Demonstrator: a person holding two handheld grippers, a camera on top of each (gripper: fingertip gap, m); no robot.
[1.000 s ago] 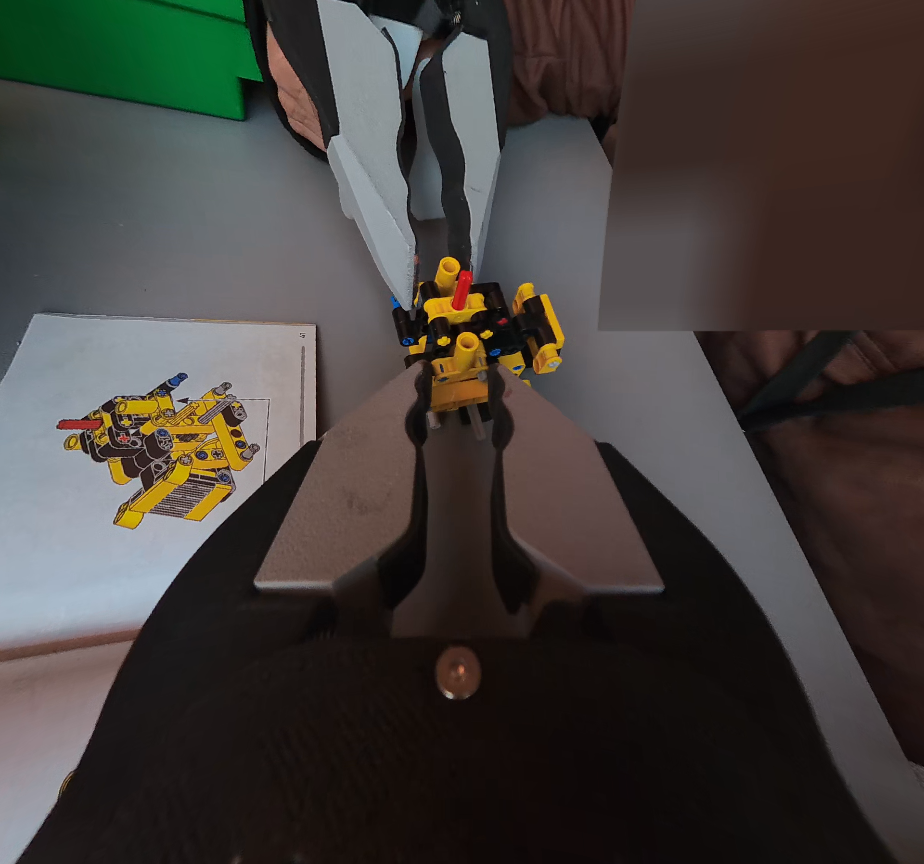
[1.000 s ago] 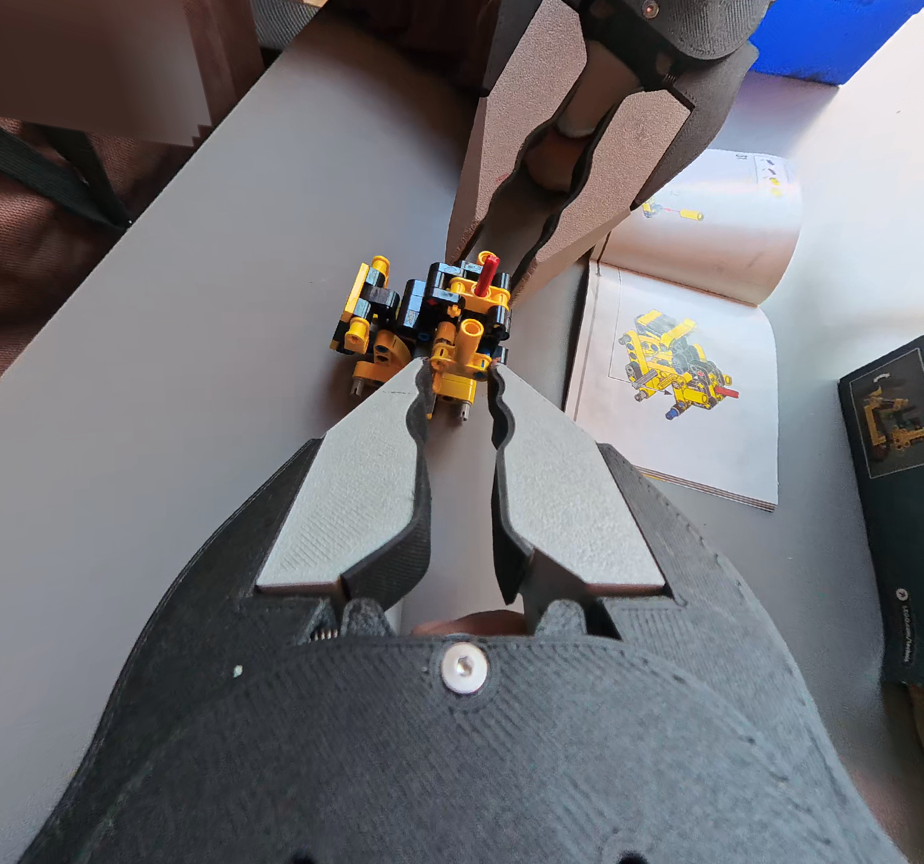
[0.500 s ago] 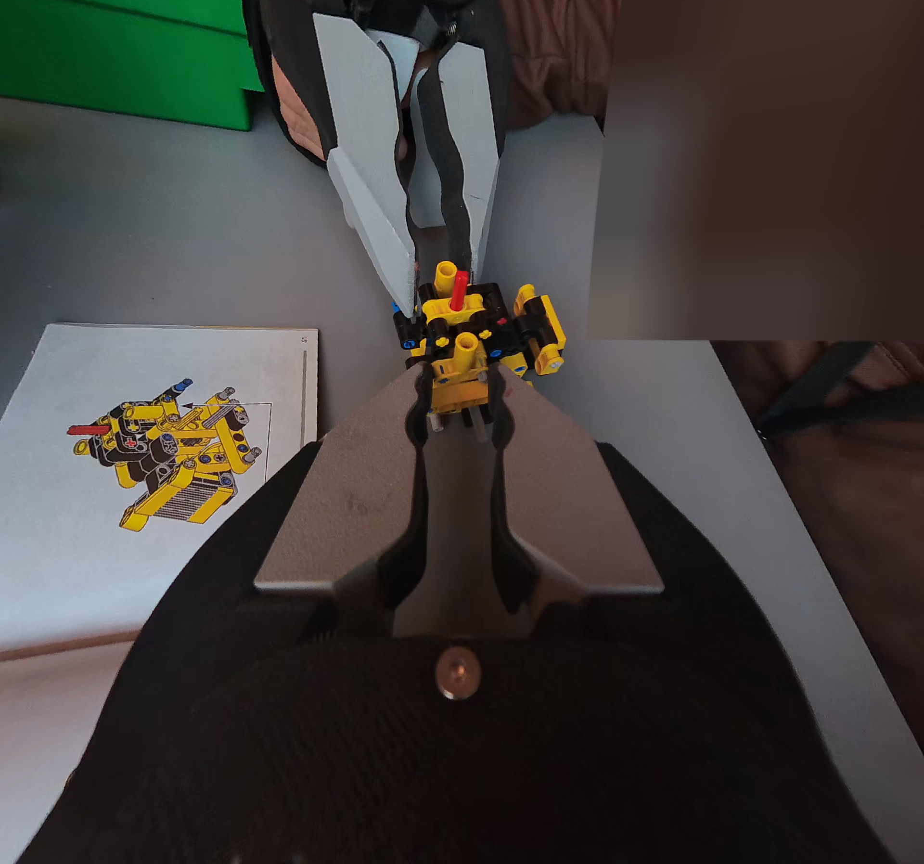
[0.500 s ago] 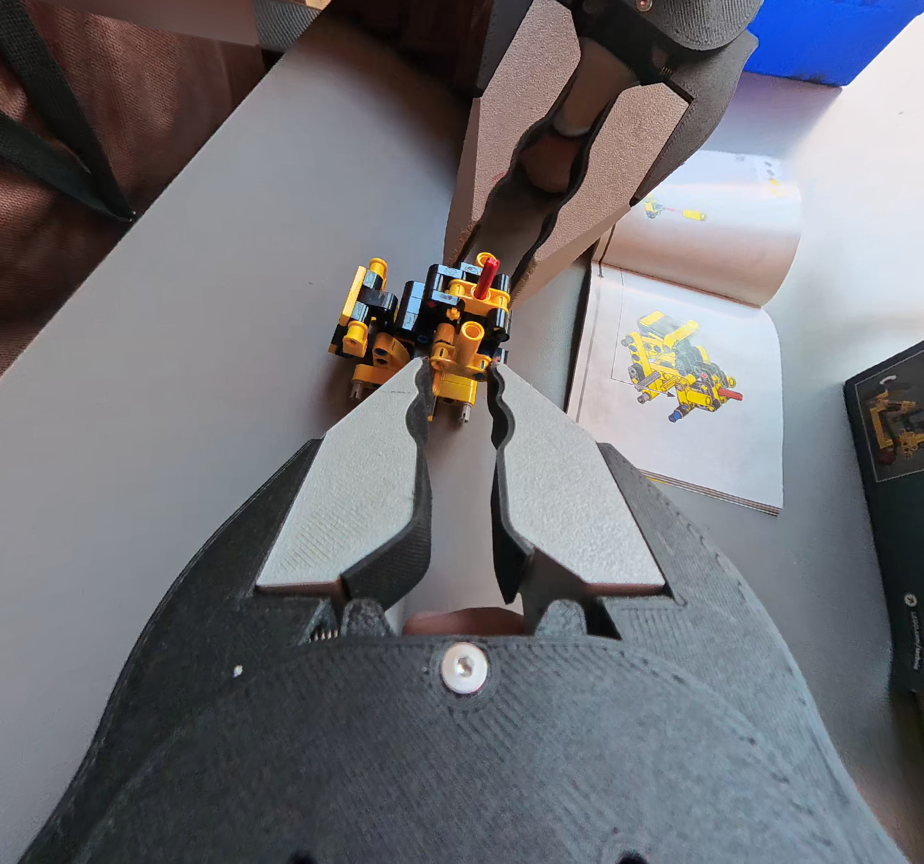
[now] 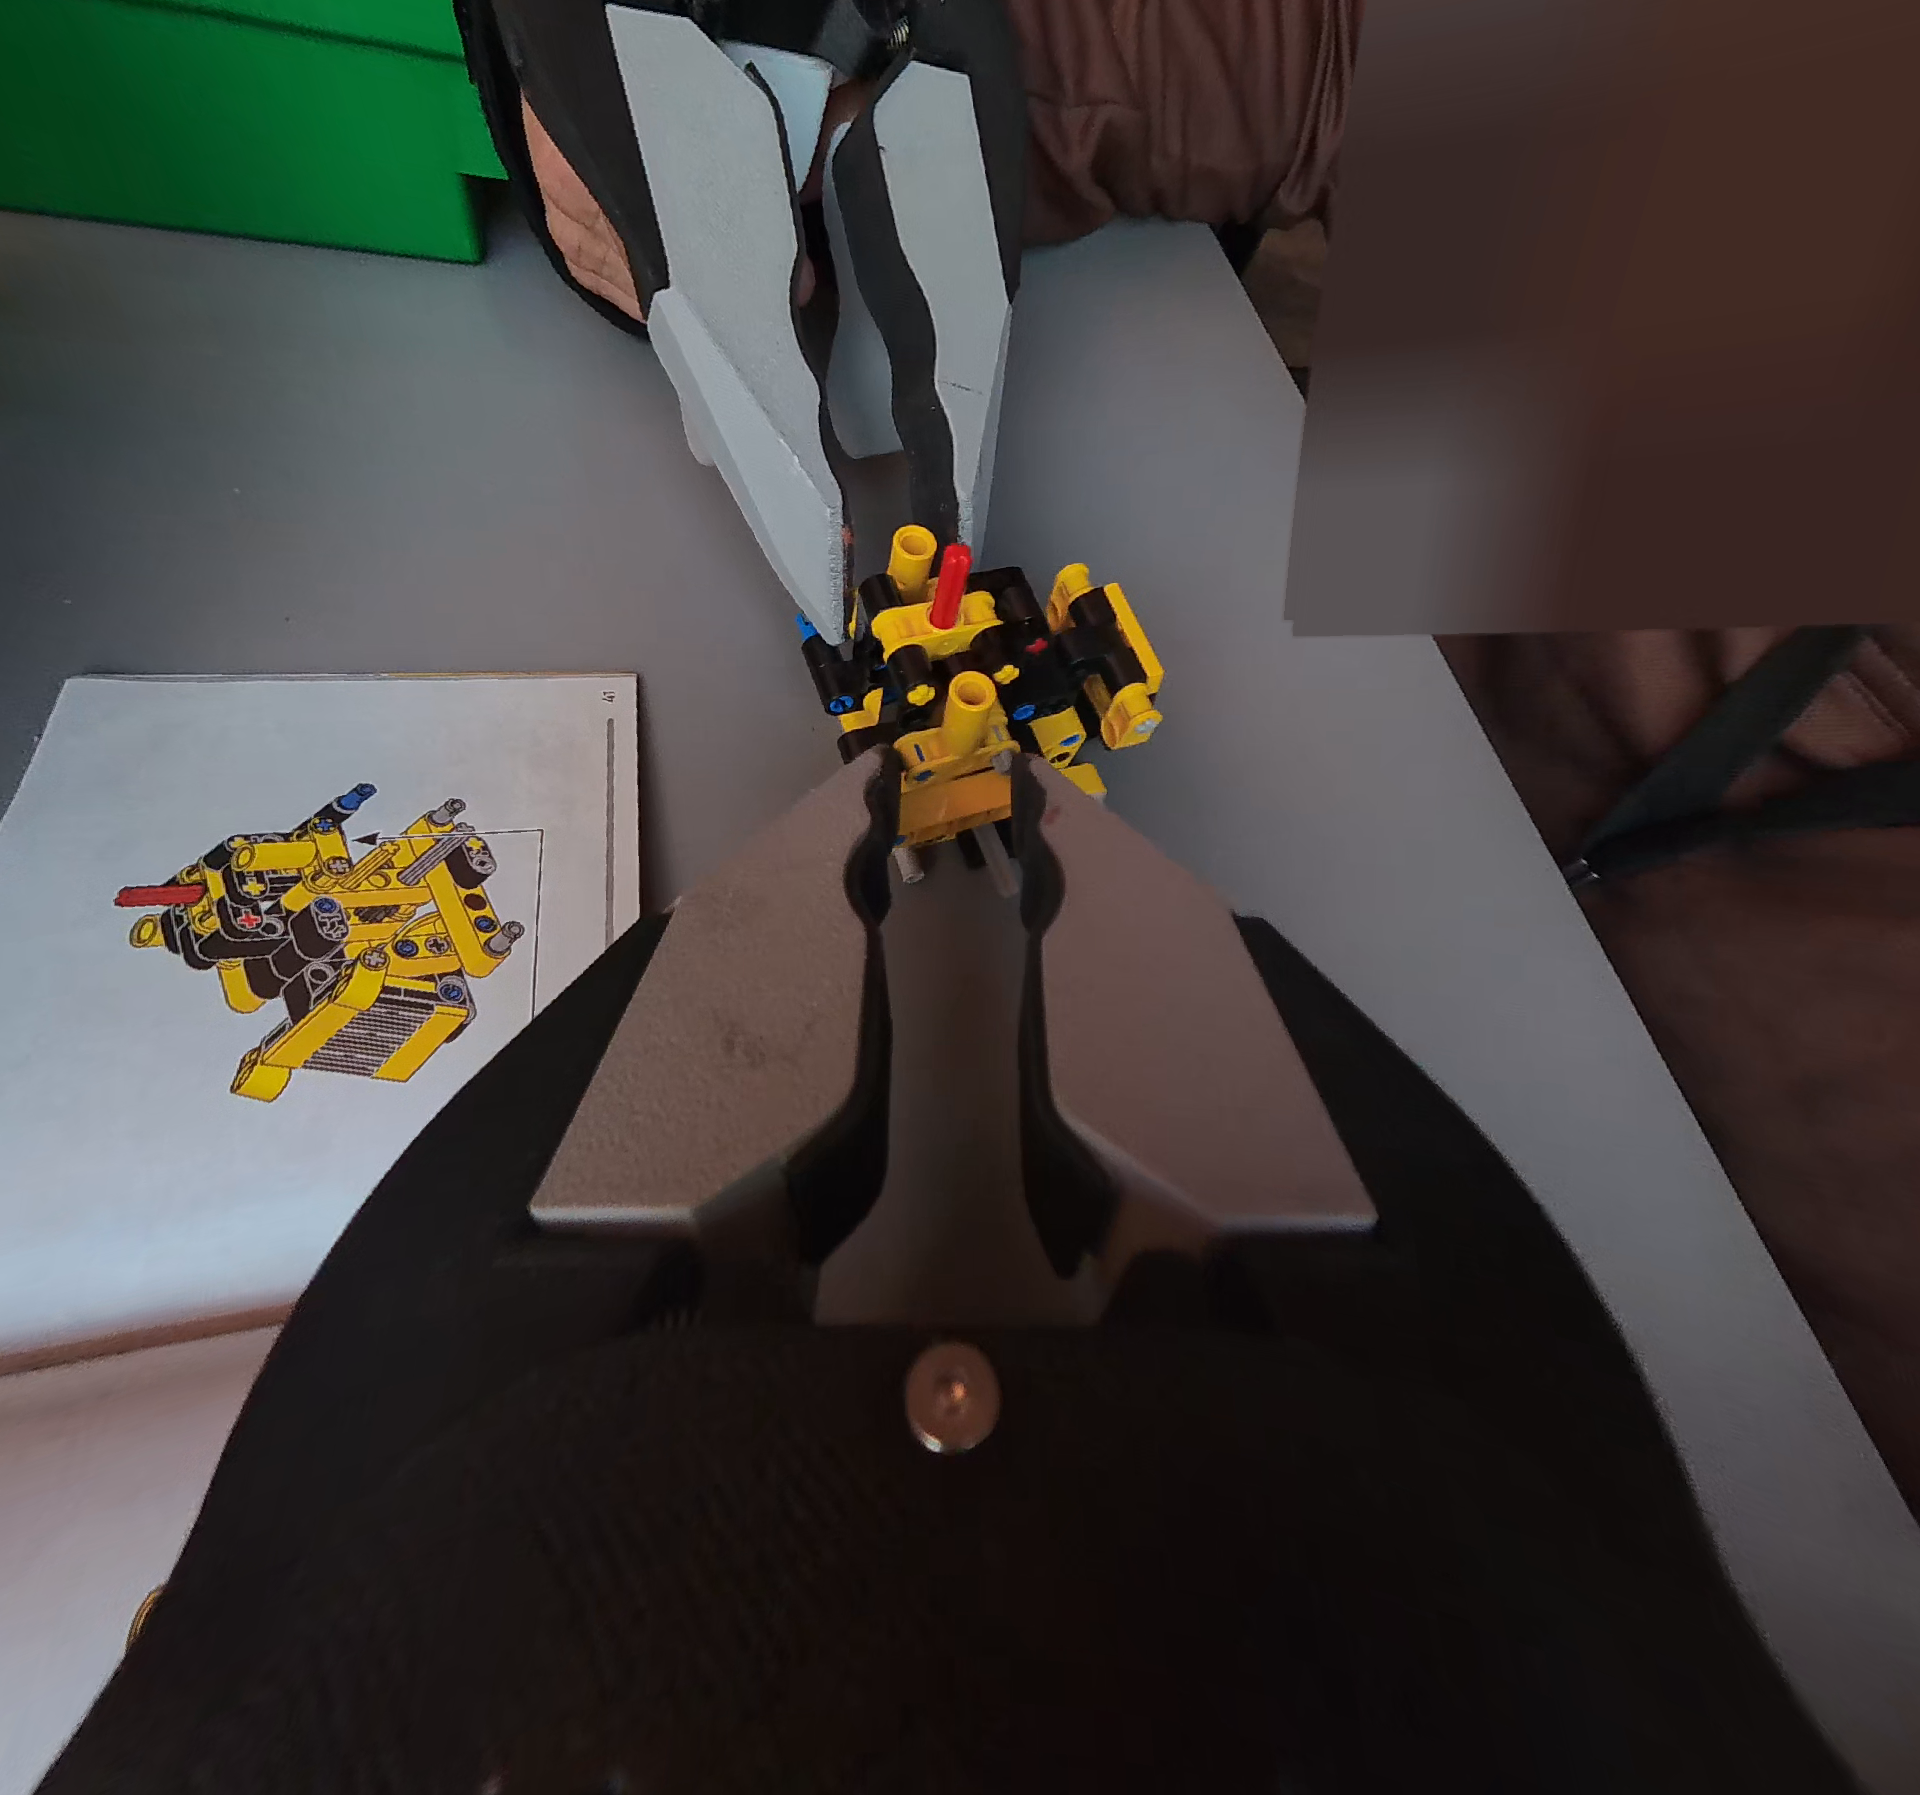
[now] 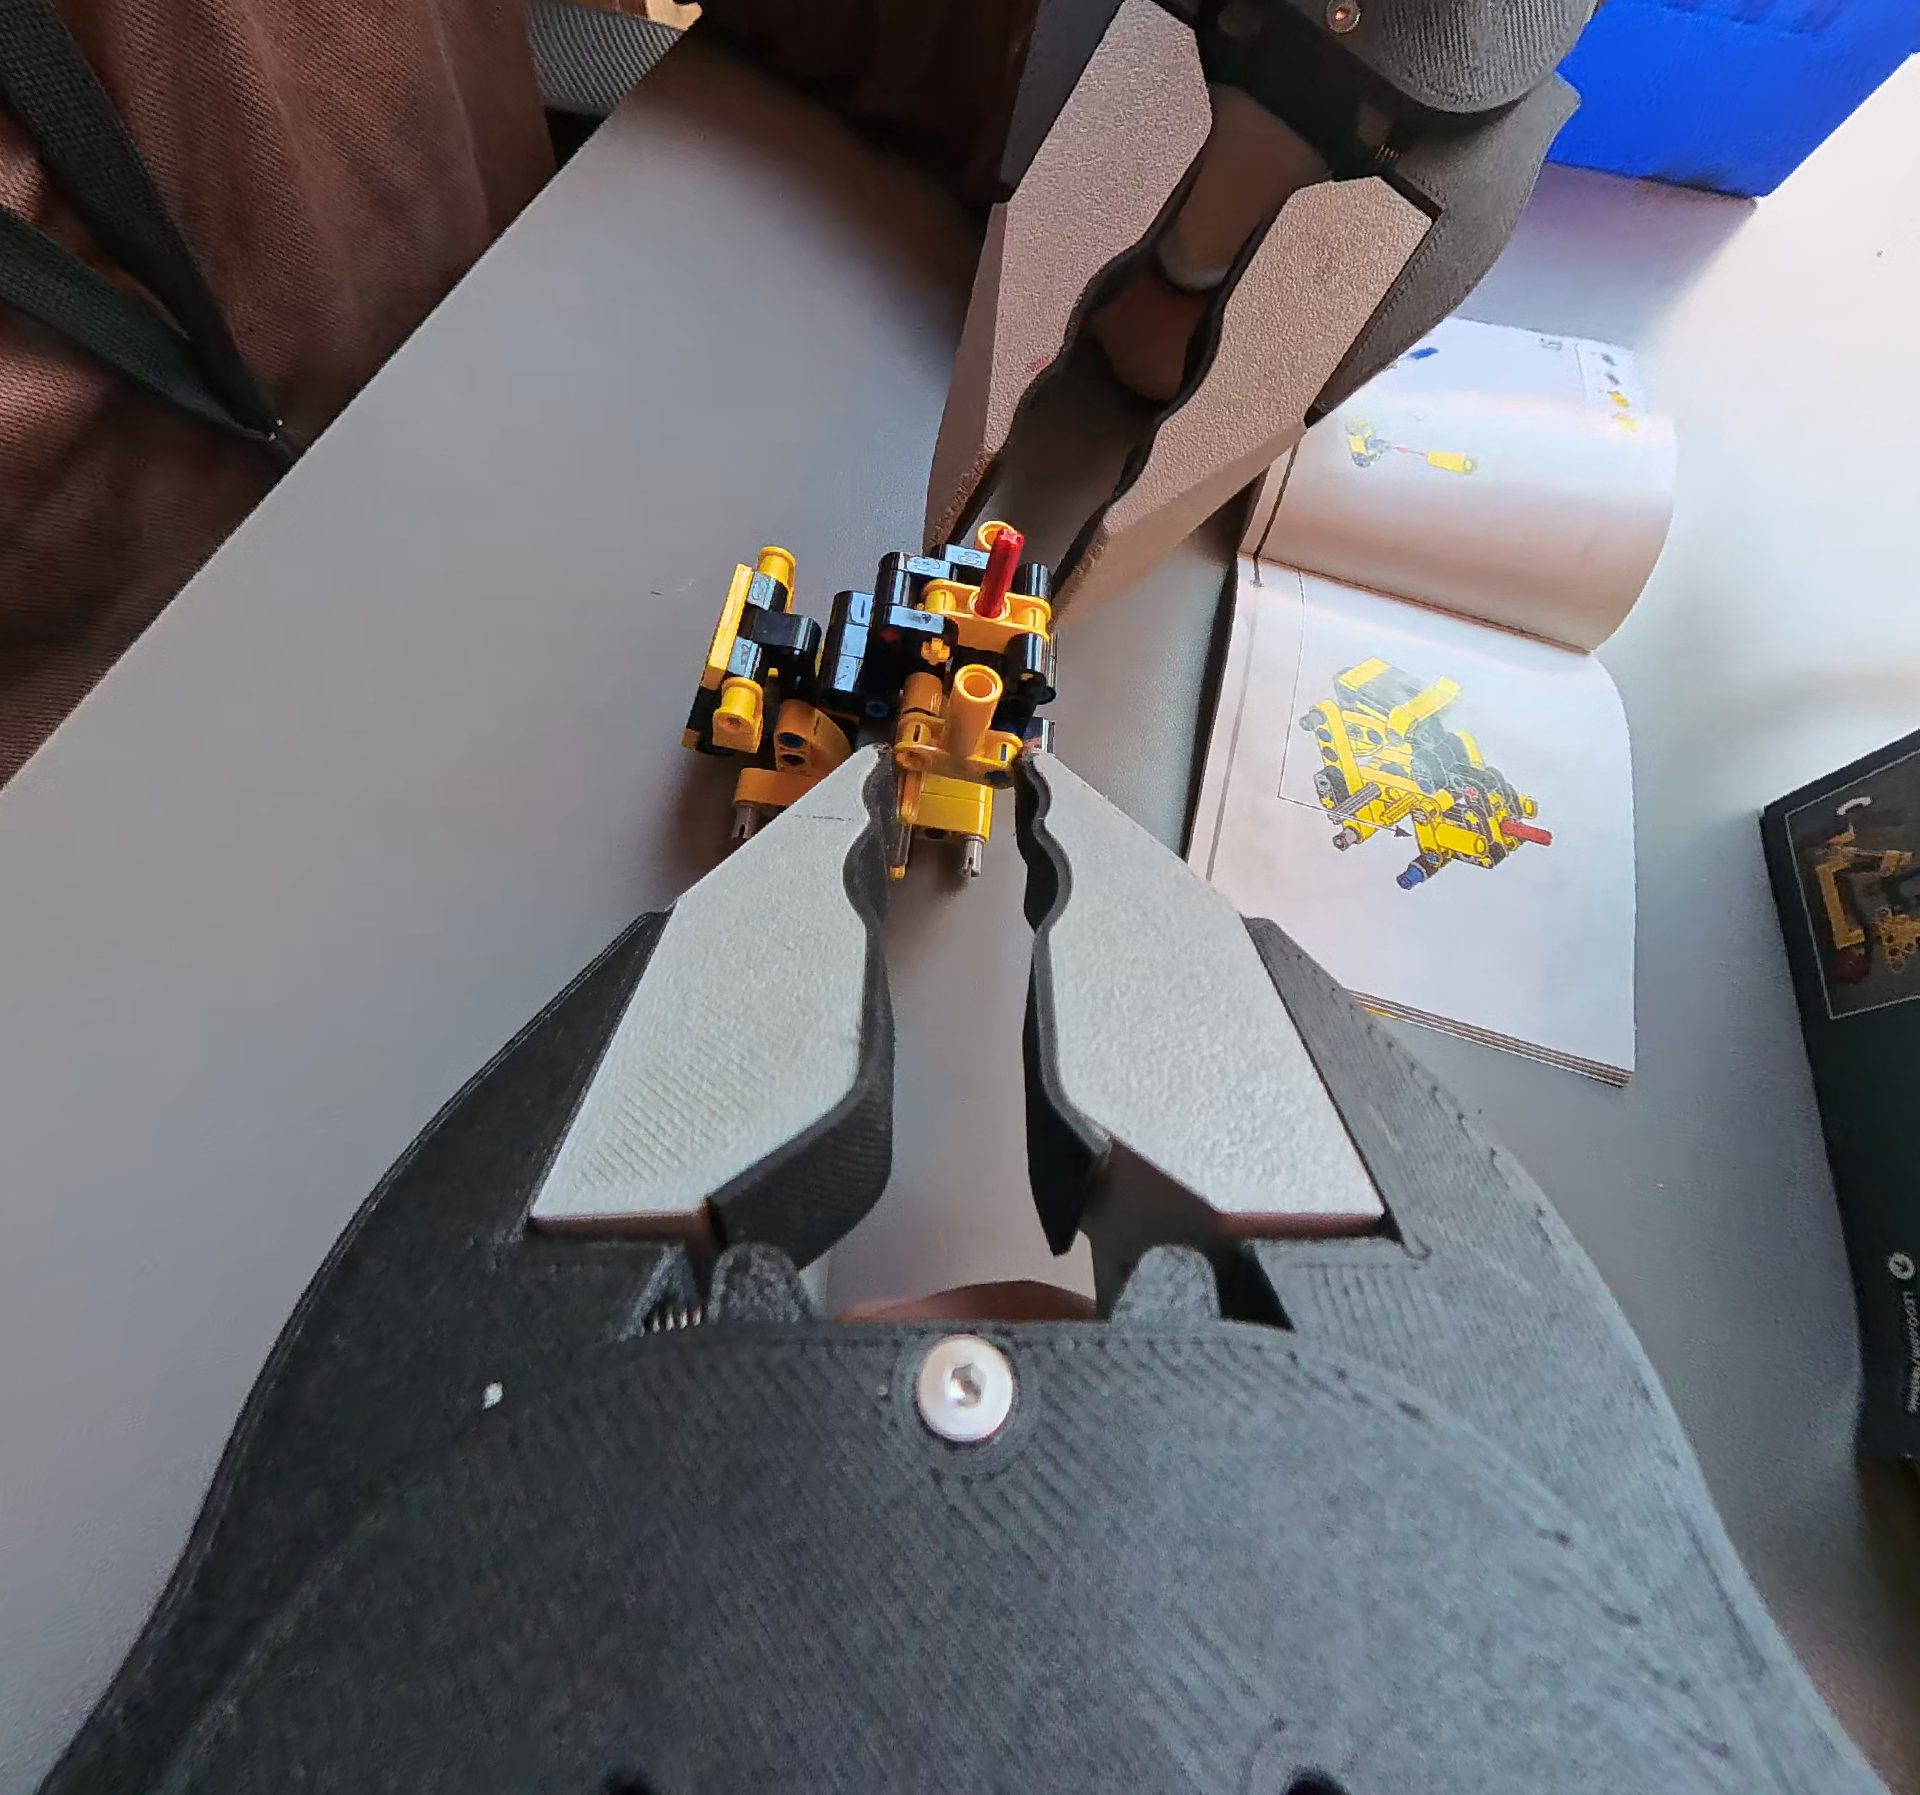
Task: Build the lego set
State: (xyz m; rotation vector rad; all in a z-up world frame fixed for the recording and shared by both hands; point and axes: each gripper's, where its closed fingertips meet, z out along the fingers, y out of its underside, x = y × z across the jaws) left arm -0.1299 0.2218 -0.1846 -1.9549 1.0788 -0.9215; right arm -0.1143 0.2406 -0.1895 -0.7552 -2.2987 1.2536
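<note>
I have the grey table (image 5: pixel 312 498) under both tools, its edge running beside a brown-clad person; a green box (image 5: pixel 229 62) sits at the far corner in my left wrist view and a blue bin (image 6: pixel 1745 31) at the far side in my right wrist view; the open instruction booklet (image 6: pixel 1455 706) lies just beside the work, with a dark box (image 6: pixel 1849 1018) past it near the frame edge; the lego model (image 5: pixel 966 685), yellow and black, stands on the table between my two tools; my left gripper (image 5: pixel 951 779) pinches its yellow end block from one side; my right gripper (image 6: pixel 951 769) pinches the opposite yellow end, tips pressed to the block's sides; a yellow tube (image 6: pixel 975 696) stands upright on the model near that grip; a small red pin (image 6: pixel 1000 563) sticks up from the top.
</note>
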